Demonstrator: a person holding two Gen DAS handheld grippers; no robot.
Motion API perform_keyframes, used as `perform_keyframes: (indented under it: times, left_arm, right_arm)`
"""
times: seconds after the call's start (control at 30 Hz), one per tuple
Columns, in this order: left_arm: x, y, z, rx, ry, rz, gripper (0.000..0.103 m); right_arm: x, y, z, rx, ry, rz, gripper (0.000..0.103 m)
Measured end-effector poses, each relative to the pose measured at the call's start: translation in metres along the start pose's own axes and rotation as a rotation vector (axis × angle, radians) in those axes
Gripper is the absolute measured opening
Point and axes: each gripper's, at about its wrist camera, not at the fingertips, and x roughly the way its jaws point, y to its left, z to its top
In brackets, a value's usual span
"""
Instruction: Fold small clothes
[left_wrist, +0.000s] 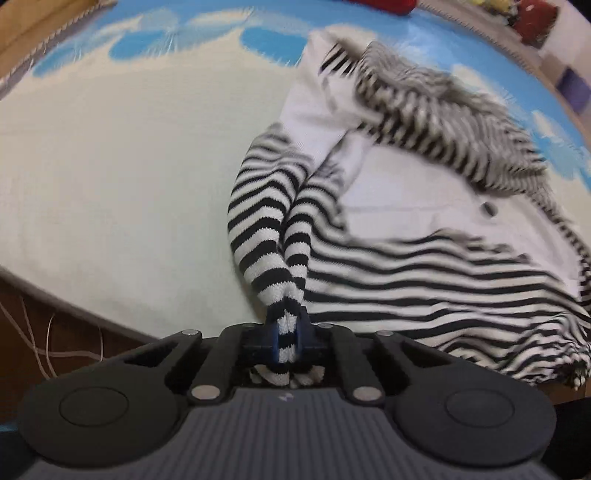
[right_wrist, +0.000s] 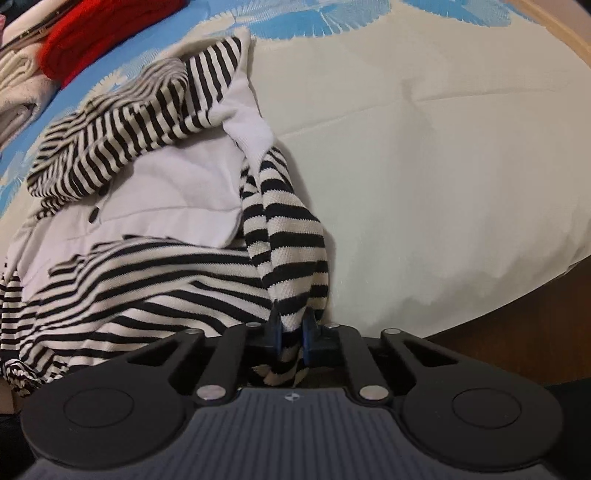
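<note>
- The left hand-held gripper (left_wrist: 286, 334) is clamped down on a bunched bit of the striped top (left_wrist: 406, 266), with black-and-white fabric squeezed between its blue pads and a little tuft poking out behind them.
- Same deal on the other side: the right hand-held gripper (right_wrist: 291, 334) is pinching a gathered striped edge of the top (right_wrist: 147, 280).
- The top itself lies crumpled on the cream part of the bedsheet (left_wrist: 122, 177), white panel up in the middle with a small dark button showing, striped sleeves flopped over it.
- It's pretty blurry in the left wrist view.
- Blue flower print runs along the far edge of the sheet (right_wrist: 424, 147).
- A red garment (right_wrist: 107, 33) and some folded pale clothes (right_wrist: 22, 85) sit near the far edge, apart from the top.
</note>
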Motion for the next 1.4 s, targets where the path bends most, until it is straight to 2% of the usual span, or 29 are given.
perform_keyframes:
  times: [0.07, 0.17, 0.27, 0.5, 0.6, 0.67, 0.73, 0.9, 1.0, 1.07, 1.13, 1.17, 1.23, 1.27, 1.33, 1.4]
  left_arm:
    - [-0.022, -0.002, 0.004, 0.009, -0.051, -0.043, 0.008]
    - [-0.06, -0.002, 0.006, 0.029, -0.13, -0.107, 0.008]
    - [-0.094, -0.002, 0.005, 0.049, -0.179, -0.168, 0.008]
    - [-0.179, 0.024, -0.011, -0.04, -0.215, -0.349, 0.008]
    - [-0.177, 0.026, 0.002, -0.07, -0.198, -0.357, 0.008]
    - [-0.158, 0.024, 0.021, -0.057, -0.18, -0.347, 0.008]
    - [-0.127, 0.018, 0.049, -0.053, -0.145, -0.305, 0.008]
    - [-0.02, 0.007, 0.127, -0.042, -0.063, -0.234, 0.009]
    - [0.037, 0.013, 0.153, -0.108, 0.003, -0.204, 0.016]
    - [0.057, 0.02, 0.16, -0.183, 0.061, -0.21, 0.027]
    - [0.061, 0.027, 0.167, -0.192, 0.072, -0.218, 0.038]
    - [0.057, 0.029, 0.17, -0.189, 0.051, -0.212, 0.045]
    - [0.044, 0.037, 0.174, -0.198, -0.003, -0.215, 0.051]
    - [0.039, 0.041, 0.175, -0.204, -0.02, -0.228, 0.051]
    - [0.031, 0.042, 0.174, -0.179, -0.037, -0.242, 0.051]
    - [0.022, 0.036, 0.167, -0.083, -0.055, -0.217, 0.054]
  right_arm:
    - [-0.017, -0.001, 0.005, 0.018, -0.038, 0.031, 0.008]
    - [-0.052, -0.01, 0.016, 0.078, -0.107, 0.123, 0.008]
    - [-0.087, -0.016, 0.021, 0.097, -0.161, 0.194, 0.008]
    - [-0.191, -0.044, 0.002, 0.154, -0.269, 0.321, 0.007]
    - [-0.207, -0.05, -0.002, 0.154, -0.276, 0.337, 0.007]
    - [-0.196, -0.049, 0.009, 0.168, -0.246, 0.34, 0.007]
    - [-0.173, -0.042, 0.027, 0.155, -0.231, 0.305, 0.007]
    - [-0.085, -0.022, 0.098, 0.147, -0.17, 0.216, 0.007]
    - [-0.026, -0.013, 0.137, 0.161, -0.123, 0.173, 0.008]
    - [0.008, -0.012, 0.153, 0.18, -0.096, 0.145, 0.011]
    - [0.03, -0.014, 0.158, 0.243, -0.051, 0.135, 0.015]
    - [0.035, -0.016, 0.161, 0.279, -0.042, 0.143, 0.017]
    - [0.036, -0.016, 0.165, 0.311, -0.064, 0.179, 0.021]
    - [0.035, -0.016, 0.167, 0.311, -0.066, 0.189, 0.027]
    - [0.028, -0.021, 0.17, 0.312, -0.09, 0.205, 0.03]
    - [0.018, -0.029, 0.172, 0.303, -0.122, 0.214, 0.03]
